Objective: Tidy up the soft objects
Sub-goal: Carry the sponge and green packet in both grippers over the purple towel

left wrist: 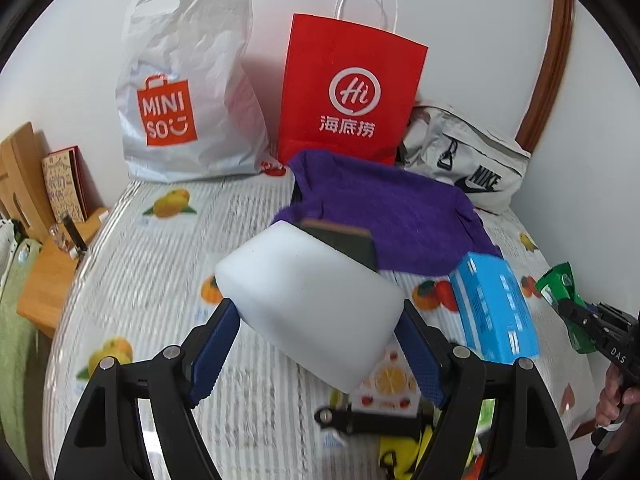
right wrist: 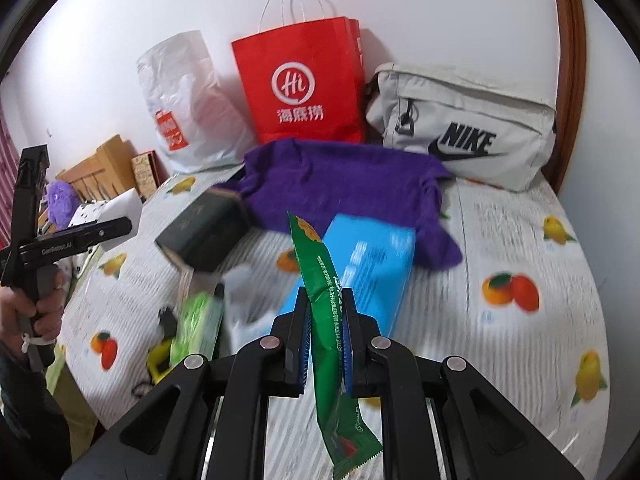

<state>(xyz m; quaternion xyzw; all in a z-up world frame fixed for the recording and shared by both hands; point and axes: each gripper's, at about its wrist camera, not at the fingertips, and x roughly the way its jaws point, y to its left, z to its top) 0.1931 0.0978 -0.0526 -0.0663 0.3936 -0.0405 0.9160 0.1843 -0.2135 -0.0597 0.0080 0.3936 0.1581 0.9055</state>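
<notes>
White foam: in the left wrist view, the left claw (left wrist: 316, 322) grips a white foam block (left wrist: 310, 294) between its blue pads, jaws set wide across the block, which hangs above the surface (left wrist: 152, 248). The surface carries a fruit-print cloth. Behind the block lies a dark box (left wrist: 344, 240), partly hidden, and behind that a purple towel (left wrist: 388, 208). A blue pack (left wrist: 494, 306) lies to the right of the block. Against the wall stand a white plastic bag (left wrist: 188, 92), a red paper bag (left wrist: 348, 88) and a grey pouch (left wrist: 468, 160). At the right edge, the right claw (left wrist: 570, 312) clamps a green packet (left wrist: 556, 286); a hand (left wrist: 610, 394) holds its grip. Black and yellow items below the block are too blurred to identify.

In the right wrist view, the right claw (right wrist: 326, 336) is nearly closed on the green packet (right wrist: 332, 320), which stands upright between the pads and extends above and below them. Behind it, the blue pack (right wrist: 368, 260) lies on the surface (right wrist: 520, 232), its far end touching the purple towel (right wrist: 340, 180). The dark box (right wrist: 204, 232) sits left of the pack. The red paper bag (right wrist: 300, 84), the white plastic bag (right wrist: 188, 104) and the grey pouch (right wrist: 464, 124) line the wall. At the left edge, a hand (right wrist: 28, 308) holds the left claw's black body; its jaws are out of this view. A green item left of the pack is blurred.
</notes>
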